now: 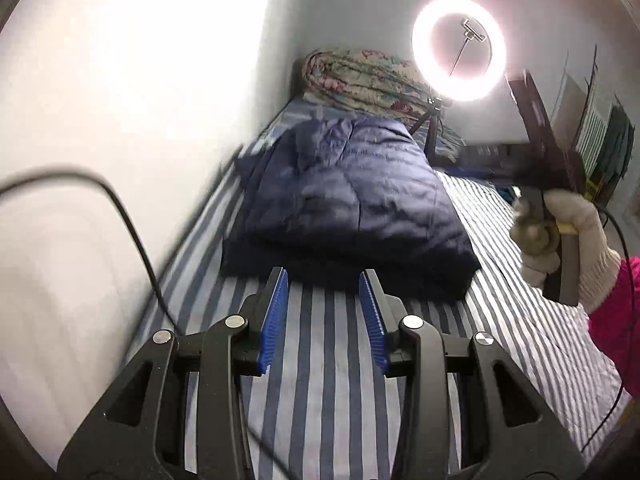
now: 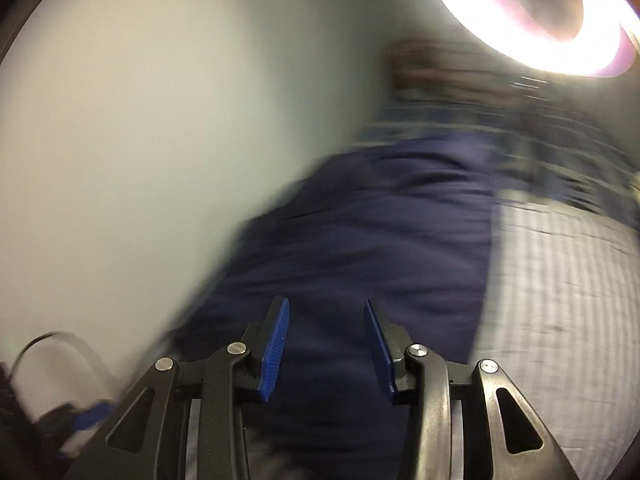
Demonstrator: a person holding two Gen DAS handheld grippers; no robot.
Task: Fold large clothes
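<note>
The navy puffer jacket (image 1: pixel 348 196) is seen lying on the striped bed sheet (image 1: pixel 320 360), pushed toward the white wall (image 1: pixel 100 120), and it looks already folded into a thick, roughly rectangular bundle. Its long axis runs away from the left gripper (image 1: pixel 323 280), toward the head of the bed, where a rolled floral quilt (image 1: pixel 360 80) and a lit ring light (image 1: pixel 459 49) are found.

The left gripper is held with the jaws wide apart and nothing between them. It is placed just before the near edge of the jacket, above bare sheet, with the bundle straight ahead of it. In the right wrist view, which is strongly blurred, the right gripper (image 2: pixel 326 306) is also shown wide and empty, and the jacket (image 2: pixel 380 240) fills the space directly in front of and under its fingers. From the left view the right gripper (image 1: pixel 532 168) is seen raised in a gloved hand (image 1: pixel 568 248), to the right of the bundle and apart from it.

It is judged that the left gripper is the nearer one to the near edge. If one more fold is wanted, this edge would have to be taken and carried along the long axis. Whether the fold is finished cannot be told with certainty.
</note>
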